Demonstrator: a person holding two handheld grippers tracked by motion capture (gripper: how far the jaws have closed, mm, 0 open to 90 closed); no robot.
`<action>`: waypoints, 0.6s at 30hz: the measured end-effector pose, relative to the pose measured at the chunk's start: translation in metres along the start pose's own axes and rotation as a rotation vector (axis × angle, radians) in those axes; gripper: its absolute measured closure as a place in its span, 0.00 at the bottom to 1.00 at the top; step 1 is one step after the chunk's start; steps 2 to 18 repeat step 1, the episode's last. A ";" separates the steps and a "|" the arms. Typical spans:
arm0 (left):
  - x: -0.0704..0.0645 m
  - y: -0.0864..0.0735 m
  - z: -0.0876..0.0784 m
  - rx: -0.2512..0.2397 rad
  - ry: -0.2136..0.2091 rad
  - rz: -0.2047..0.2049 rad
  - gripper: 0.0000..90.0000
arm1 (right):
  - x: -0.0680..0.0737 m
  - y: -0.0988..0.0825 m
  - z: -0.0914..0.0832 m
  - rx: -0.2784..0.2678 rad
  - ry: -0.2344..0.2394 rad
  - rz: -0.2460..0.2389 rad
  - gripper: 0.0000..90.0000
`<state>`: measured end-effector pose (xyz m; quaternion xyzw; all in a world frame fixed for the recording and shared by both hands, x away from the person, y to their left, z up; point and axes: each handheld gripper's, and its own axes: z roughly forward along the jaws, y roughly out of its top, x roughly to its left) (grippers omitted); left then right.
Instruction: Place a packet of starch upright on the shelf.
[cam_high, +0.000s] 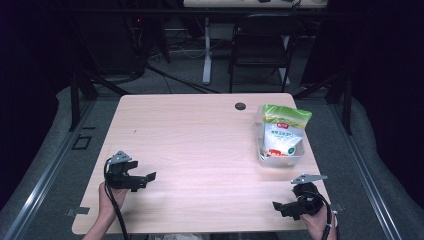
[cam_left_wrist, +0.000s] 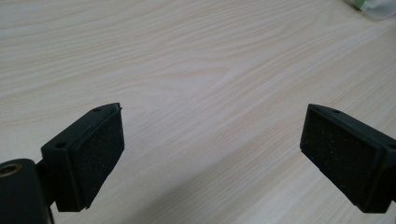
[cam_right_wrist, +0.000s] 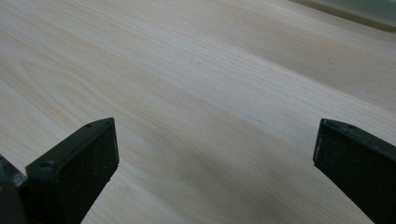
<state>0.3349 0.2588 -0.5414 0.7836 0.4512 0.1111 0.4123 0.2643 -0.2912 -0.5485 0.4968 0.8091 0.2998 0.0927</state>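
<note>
A green and white bag (cam_high: 283, 131) stands in a clear plastic bin (cam_high: 263, 156) at the right side of the wooden table (cam_high: 200, 135). My left gripper (cam_high: 148, 179) rests near the front left of the table, held by a hand, pointing right. Its jaws stand wide apart with bare wood between them (cam_left_wrist: 212, 140). My right gripper (cam_high: 278, 207) sits at the front right corner, below the bin, pointing left. It is open too, with nothing between its pads (cam_right_wrist: 215, 158). A corner of the bag (cam_left_wrist: 373, 7) shows at the top right of the left gripper view.
A small dark round grommet (cam_high: 240, 106) sits near the table's far edge. A black chair (cam_high: 262, 45) and a white desk leg (cam_high: 206, 50) stand beyond the table. Dark frame struts (cam_high: 80, 90) flank both sides.
</note>
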 end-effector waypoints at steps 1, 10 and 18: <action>0.000 0.000 0.000 0.000 0.001 0.002 0.07 | -0.001 0.000 0.000 -0.011 0.007 0.005 0.00; 0.000 0.000 0.000 0.000 0.001 0.002 0.07 | -0.001 0.000 0.000 -0.011 0.007 0.005 0.00; 0.000 0.000 0.000 0.000 0.001 0.002 0.07 | -0.001 0.000 0.000 -0.011 0.007 0.005 0.00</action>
